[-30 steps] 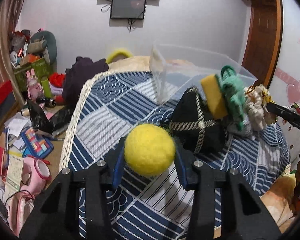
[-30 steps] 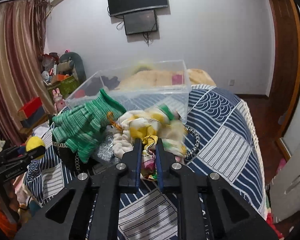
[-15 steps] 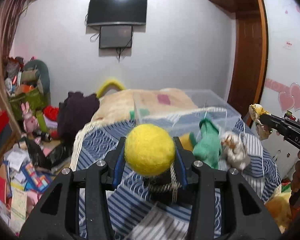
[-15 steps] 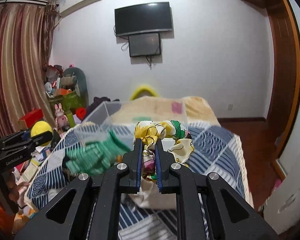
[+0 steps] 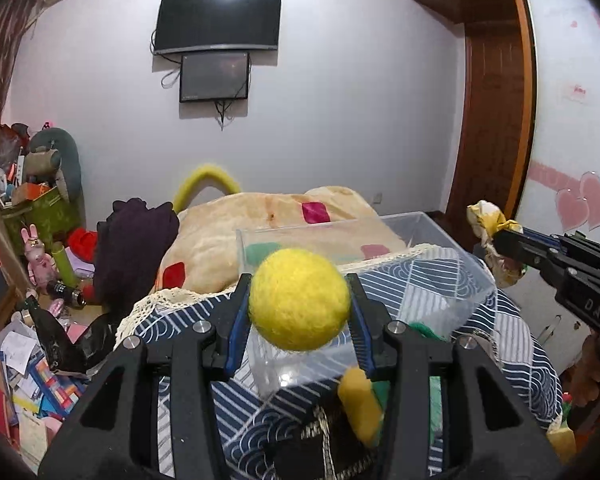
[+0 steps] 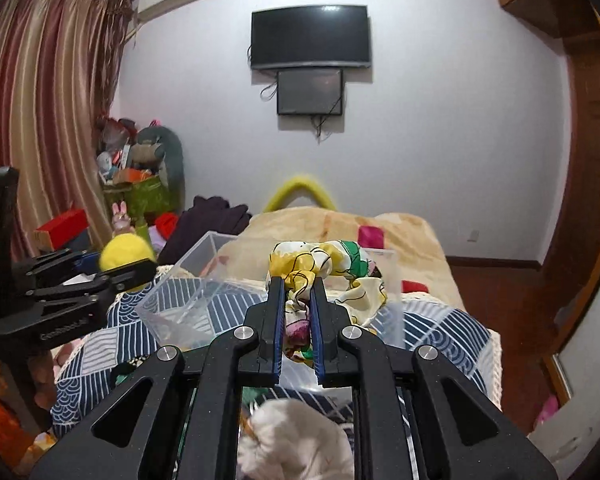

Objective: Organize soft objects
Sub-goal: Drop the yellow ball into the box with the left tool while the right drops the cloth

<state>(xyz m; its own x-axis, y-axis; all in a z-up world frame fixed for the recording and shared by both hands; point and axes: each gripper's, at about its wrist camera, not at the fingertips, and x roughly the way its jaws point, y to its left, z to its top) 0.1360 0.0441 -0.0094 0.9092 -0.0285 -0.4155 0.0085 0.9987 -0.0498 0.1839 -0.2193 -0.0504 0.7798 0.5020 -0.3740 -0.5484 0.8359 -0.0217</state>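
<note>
**Both soft items lifted clear and carried toward the clear bin**

Yellow felt ball clenched between the blue pads of the left gripper, now raised off the patterned bedspread where it sat a second ago, and hanging just in front of the near wall of the clear plastic bin. Floral scrunchie-like fabric pinched tight in the right gripper, likewise hoisted from the pile a second back and now poised at the bin's near rim. Both tongs grasping, neither released.

Left behind below: a yellow sponge, a green knitted glove and a dark woven pouch on the near bedspread; something white and fluffy under the right tool, too blurred to name.

Bin apparently bare inside, bedspread pattern showing through its floor. Judged meaning of the lift: pick-up stage over for these two pieces, carry stage under way, drop into the bin likely next, with the remaining pile to follow.

Farther off: a beige blanket, a wall television, floor clutter far left.
</note>
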